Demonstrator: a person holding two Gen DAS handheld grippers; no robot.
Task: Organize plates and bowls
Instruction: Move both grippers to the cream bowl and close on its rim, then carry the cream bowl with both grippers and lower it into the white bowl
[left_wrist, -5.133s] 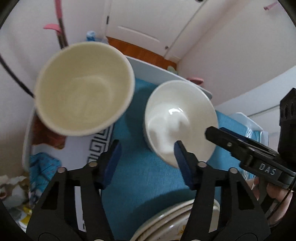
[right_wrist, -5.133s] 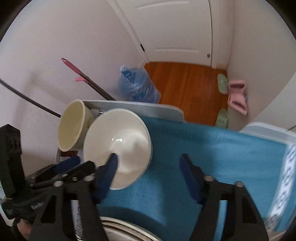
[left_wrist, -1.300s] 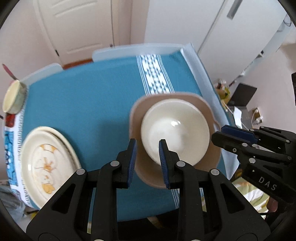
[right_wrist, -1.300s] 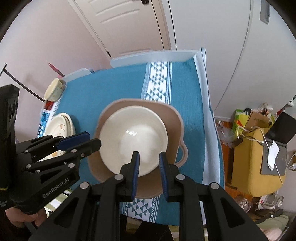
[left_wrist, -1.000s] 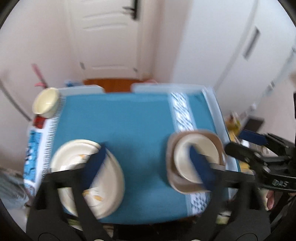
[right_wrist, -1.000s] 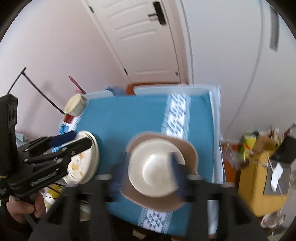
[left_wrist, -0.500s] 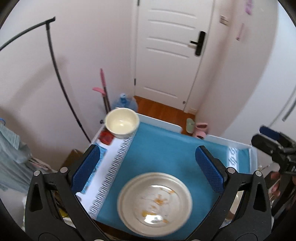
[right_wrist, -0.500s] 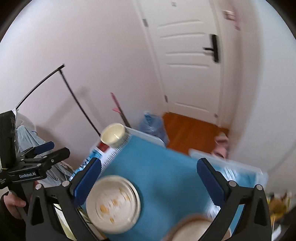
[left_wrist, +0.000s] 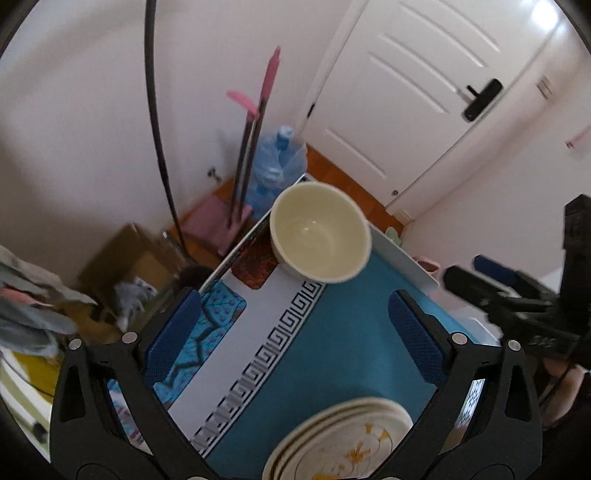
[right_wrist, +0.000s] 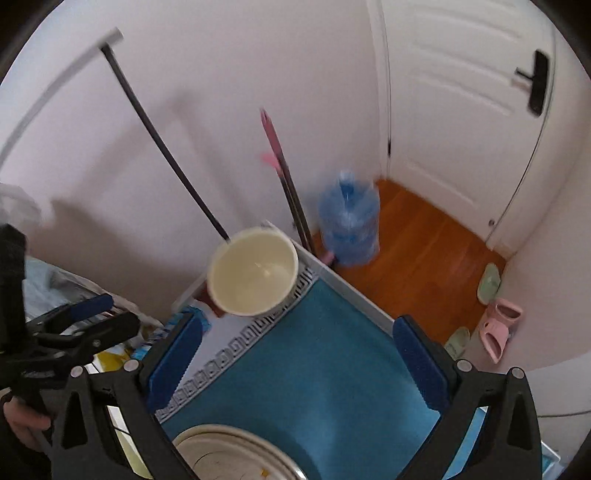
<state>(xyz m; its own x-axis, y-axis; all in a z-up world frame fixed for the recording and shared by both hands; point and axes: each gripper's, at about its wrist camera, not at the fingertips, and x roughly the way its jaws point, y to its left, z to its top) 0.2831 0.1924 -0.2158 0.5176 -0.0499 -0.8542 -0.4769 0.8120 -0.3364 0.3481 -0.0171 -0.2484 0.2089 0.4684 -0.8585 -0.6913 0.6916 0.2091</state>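
Observation:
A cream bowl (left_wrist: 319, 232) stands empty at the far corner of the teal-clothed table (left_wrist: 332, 343); the right wrist view shows the same bowl (right_wrist: 255, 271). A stack of flower-printed plates (left_wrist: 343, 446) lies at the near edge, and its rim shows as plates (right_wrist: 229, 458) in the right wrist view. My left gripper (left_wrist: 295, 339) hangs open above the cloth between the plates and the bowl, holding nothing. My right gripper (right_wrist: 299, 363) is also wide open and empty over the cloth. Each gripper appears at the edge of the other's view.
A blue water jug (right_wrist: 349, 221) and a pink-handled mop (left_wrist: 255, 140) stand on the floor past the table's far corner. Pink slippers (right_wrist: 496, 328) lie on the wooden floor by the white door (left_wrist: 424, 92). A cardboard box (left_wrist: 129, 258) and clutter sit left of the table.
Both grippers have swung across the table from the bowl nested in the tan dish to the corner with the cream bowl, which now looks nearer. Their jaws went from narrow to wide open.

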